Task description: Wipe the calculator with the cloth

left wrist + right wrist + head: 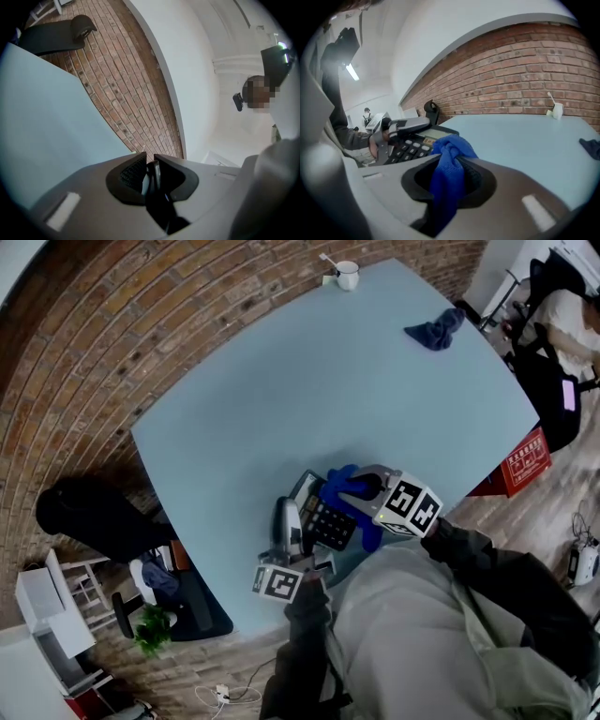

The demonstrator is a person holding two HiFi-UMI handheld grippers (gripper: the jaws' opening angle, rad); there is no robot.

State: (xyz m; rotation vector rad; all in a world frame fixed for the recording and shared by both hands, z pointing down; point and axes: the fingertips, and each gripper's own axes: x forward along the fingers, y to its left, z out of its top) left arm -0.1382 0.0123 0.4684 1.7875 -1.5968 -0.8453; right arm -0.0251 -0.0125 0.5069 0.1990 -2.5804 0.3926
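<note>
**A:** What is the right claw (451,161) gripping?

**B:** It is pinching a bunched blue cloth (449,151). Its jaws are standing narrow and pressing on the fabric, and a wad is poking out past the tips. I'd judge that wad is serving as the wiping face.

**A:** And the left claw (149,158)?

**B:** It is clamping almost shut on a thin dark edge. The head view is showing that edge as the near side of the calculator (321,514). I'm reading it as a steadying hold, so the calculator isn't sliding about under the rubbing.

**A:** Where is the calculator sitting relative to the cloth?

**B:** It is lying just ahead of the right claw's tips and a little to their left, with its keys facing up. The cloth's front is hanging over the keypad. I can't tell whether it is touching the keys or hovering just above them. Wiping looks about to begin or barely under way.

**A:** Anything beyond that?

**B:** The light blue table (281,399) is stretching away past both claws. Well beyond the right claw, a darker cloth (436,329) is lying crumpled near the far edge. Farther off, a white mug (347,276) is standing by the brick wall (525,79). Neither seems to be playing a part here.
</note>
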